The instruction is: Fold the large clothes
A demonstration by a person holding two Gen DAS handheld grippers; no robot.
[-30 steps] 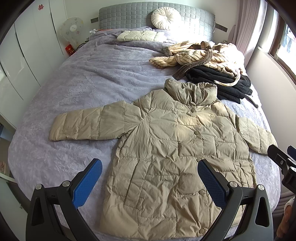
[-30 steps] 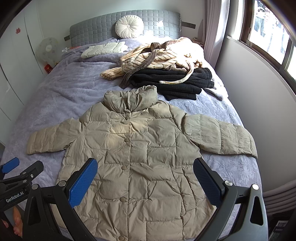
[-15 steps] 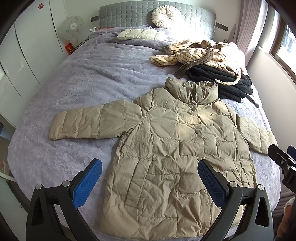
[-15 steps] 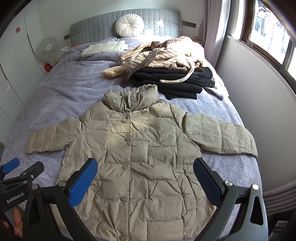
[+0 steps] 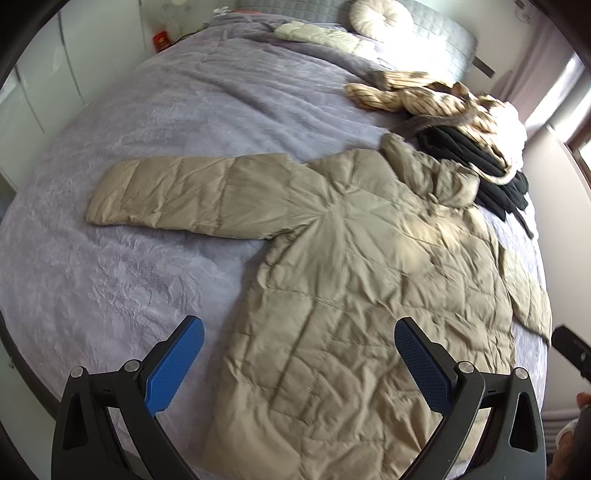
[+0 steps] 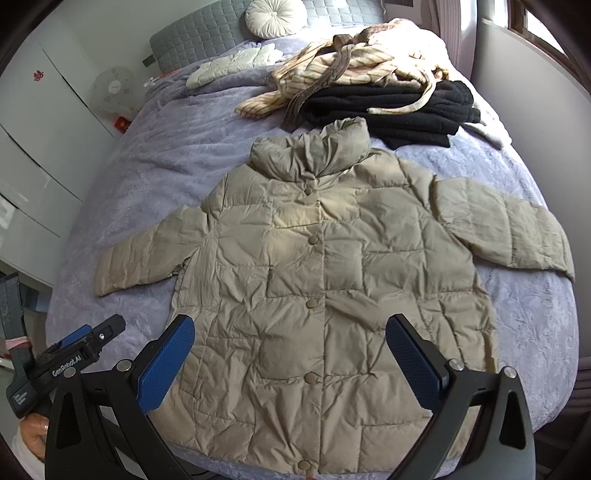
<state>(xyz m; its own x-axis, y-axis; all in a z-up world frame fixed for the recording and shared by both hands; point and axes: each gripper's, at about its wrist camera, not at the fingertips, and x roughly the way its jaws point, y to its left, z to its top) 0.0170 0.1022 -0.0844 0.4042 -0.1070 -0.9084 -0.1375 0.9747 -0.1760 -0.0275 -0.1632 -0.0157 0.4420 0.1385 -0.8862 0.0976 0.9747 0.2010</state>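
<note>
A beige quilted puffer jacket (image 6: pixel 321 280) with a stand-up collar and a row of round snap buttons lies flat, front side up, on a lavender plush bedspread (image 6: pixel 159 158) that covers the whole bed; both sleeves are stretched out to the sides and the hem reaches the near edge of the mattress. Beyond the collar, a folded black fleece garment (image 6: pixel 399 110) sits on the bedspread, nearly touching the jacket, and a crumpled cream striped robe (image 6: pixel 332 66) with a brown belt is heaped on top of it. Farther up the bed lies a pale cream quilted garment (image 6: pixel 236 62), and a round white tufted cushion (image 6: pixel 275 16) leans against the grey padded headboard (image 6: pixel 192 40). No container shows in either view. The left gripper (image 5: pixel 299 354) hovers over the jacket's lower left side with its blue-padded fingers spread wide and nothing between them; the jacket (image 5: pixel 354 280) fills the view ahead, its left sleeve pointing away across the bedspread (image 5: pixel 147 147). The right gripper (image 6: pixel 290 350) hangs above the hem, its blue pads likewise set wide apart and gripping nothing. White wardrobe doors (image 6: pixel 40 140) stand along the left wall with a small white fan (image 6: pixel 110 90) beside them, and a window (image 6: pixel 543 29) lights the right side of the room.
</note>
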